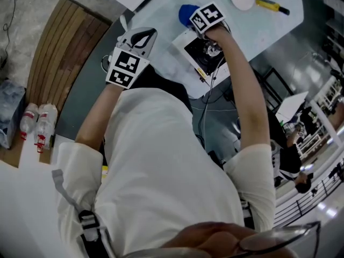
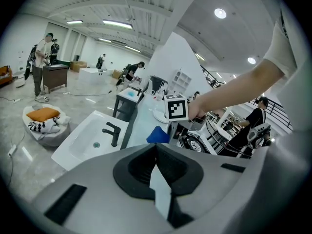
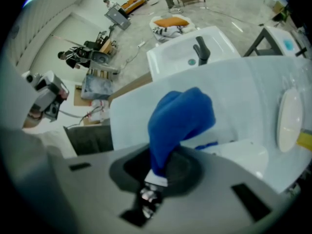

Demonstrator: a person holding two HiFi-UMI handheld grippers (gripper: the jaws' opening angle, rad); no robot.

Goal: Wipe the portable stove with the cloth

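At the near edge of the counter (image 1: pixel 263 31) sat the portable stove (image 1: pixel 196 50), the cloth (image 3: pixel 180 116) bunched at its eleven o'clock, clamped in my right tongs (image 3: pixel 155 184). My left tongs (image 2: pixel 161 199) were closed and empty. Pressing the cloth flat before sweeping seemed wisest.

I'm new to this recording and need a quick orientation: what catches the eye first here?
The bright blue cloth stands out most, pinched in the right hand-held gripper above the white table. In the head view, the portable stove sits under that gripper at the table's near edge, while the left hand-held gripper hangs shut and empty to its left.
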